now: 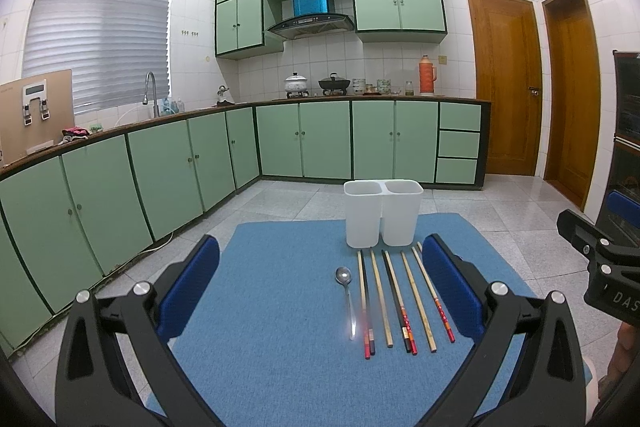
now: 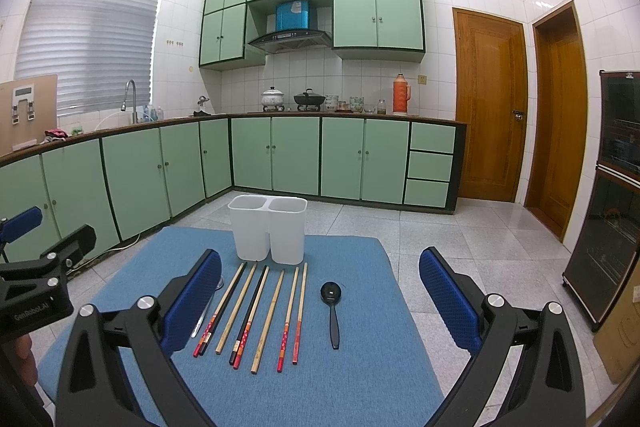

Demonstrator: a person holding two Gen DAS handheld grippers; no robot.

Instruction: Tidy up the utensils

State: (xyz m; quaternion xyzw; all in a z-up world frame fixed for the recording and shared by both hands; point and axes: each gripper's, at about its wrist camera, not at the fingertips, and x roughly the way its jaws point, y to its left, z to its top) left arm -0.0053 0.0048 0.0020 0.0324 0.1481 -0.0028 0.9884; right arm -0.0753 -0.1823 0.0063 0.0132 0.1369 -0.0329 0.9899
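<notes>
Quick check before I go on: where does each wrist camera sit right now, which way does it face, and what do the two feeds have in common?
Left wrist: above the near left of the blue mat, facing the kitchen cabinets; open left gripper frames the metal spoon and chopsticks; right gripper's body at right edge.
Right wrist: above the near right, same heading; open right gripper frames the chopsticks and black spoon; left gripper's body at left edge.
Shared: mat, chopsticks, white two-compartment holder.
</notes>
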